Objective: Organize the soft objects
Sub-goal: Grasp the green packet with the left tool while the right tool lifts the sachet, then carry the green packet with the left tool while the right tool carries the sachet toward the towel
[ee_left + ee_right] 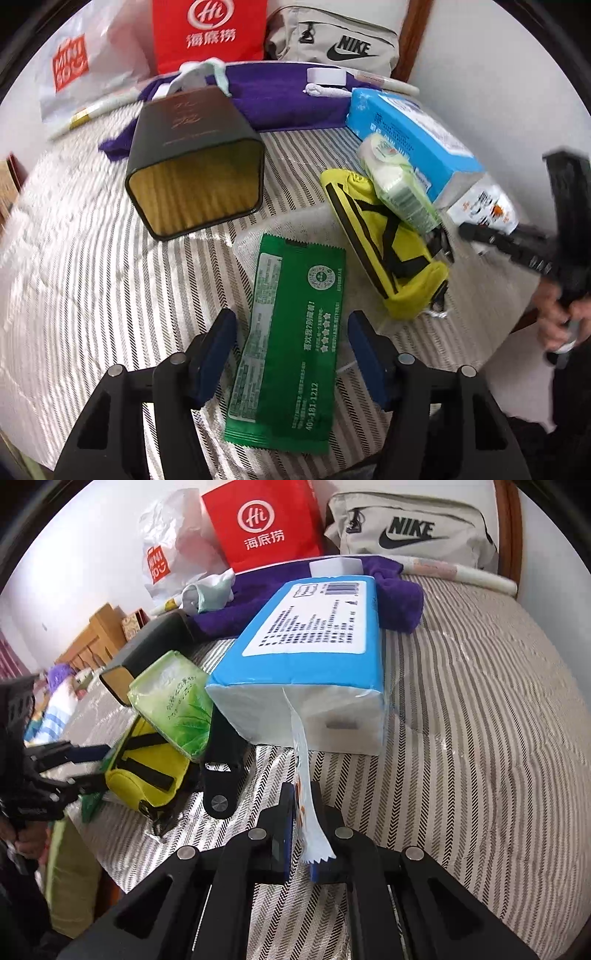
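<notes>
1. Striped bed cover (92, 277): under everything listed.
2. Purple towel (273, 99): far ahead of both claws, with a red bag (208, 33) printed "Hi" and a grey NIKE pouch (332, 40) behind it, and a white MINISO bag (74, 70) to the left.
3. Blue tissue pack (306, 642): directly ahead of the right claw (303, 812), white label with small print facing up. The claw is closed tight on the pack's end seal flap (306, 794). Advice: pull gently along the flap; thin film may tear.
4. Dark square tin (192, 162): lying on its side, ahead-left of the left claw (291, 354).
5. Yellow pouch (388, 251): ahead-right of the left claw, black straps, with a small green tissue packet (399, 184) leaning on it.
6. Green sachet (291, 350): flat between the left claw's half-open jaws, pads not touching it. Readable: "400-181-1212". Advice: lower squarely and pinch across the width.
</notes>
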Available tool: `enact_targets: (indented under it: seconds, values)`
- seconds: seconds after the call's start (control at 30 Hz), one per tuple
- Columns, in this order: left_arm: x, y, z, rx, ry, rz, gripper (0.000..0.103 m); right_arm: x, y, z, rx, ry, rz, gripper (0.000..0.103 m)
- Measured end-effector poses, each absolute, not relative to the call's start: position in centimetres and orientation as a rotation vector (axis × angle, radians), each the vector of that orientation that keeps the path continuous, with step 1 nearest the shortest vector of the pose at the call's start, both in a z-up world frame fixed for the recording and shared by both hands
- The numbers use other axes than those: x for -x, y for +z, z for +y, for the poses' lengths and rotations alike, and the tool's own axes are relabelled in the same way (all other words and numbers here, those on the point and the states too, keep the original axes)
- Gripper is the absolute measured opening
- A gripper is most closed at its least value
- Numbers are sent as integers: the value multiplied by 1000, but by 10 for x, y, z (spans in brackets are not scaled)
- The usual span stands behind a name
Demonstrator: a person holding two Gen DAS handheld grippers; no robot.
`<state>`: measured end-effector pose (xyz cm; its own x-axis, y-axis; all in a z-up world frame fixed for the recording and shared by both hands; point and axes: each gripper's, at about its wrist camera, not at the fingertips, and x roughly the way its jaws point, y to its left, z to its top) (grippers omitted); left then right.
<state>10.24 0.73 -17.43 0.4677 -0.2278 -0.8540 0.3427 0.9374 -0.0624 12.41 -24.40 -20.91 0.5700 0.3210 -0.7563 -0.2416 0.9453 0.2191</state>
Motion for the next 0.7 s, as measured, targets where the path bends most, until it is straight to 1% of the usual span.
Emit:
enact_targets:
  seconds: [0.03,0.1,0.17,0.27,0.37,0.43,0.7]
  values:
    - [-101,-175,4,-157,-333,1016,53,-125,-209,-246,-110,335,908,8]
    - [-100,-175,0,-187,-311,1004,50,-124,-210,-246,-119,333,905,8]
    - [-102,-174,2,-172,-299,1012,37,-123,-209,-243,-118,320,902,8]
    - [-109,-171,10,-124,-292,1037,26,-122,-209,-240,-100,309,896,8]
    - [-112,-171,16,-84,-296,1055,21,-123,-208,-241,-110,305,911,5]
    - [-112,-172,19,-60,-297,1060,19,-123,-208,-244,-135,311,928,5]
    - [-102,-171,38,70,-304,1072,18,-107,-201,-241,-111,319,917,4]
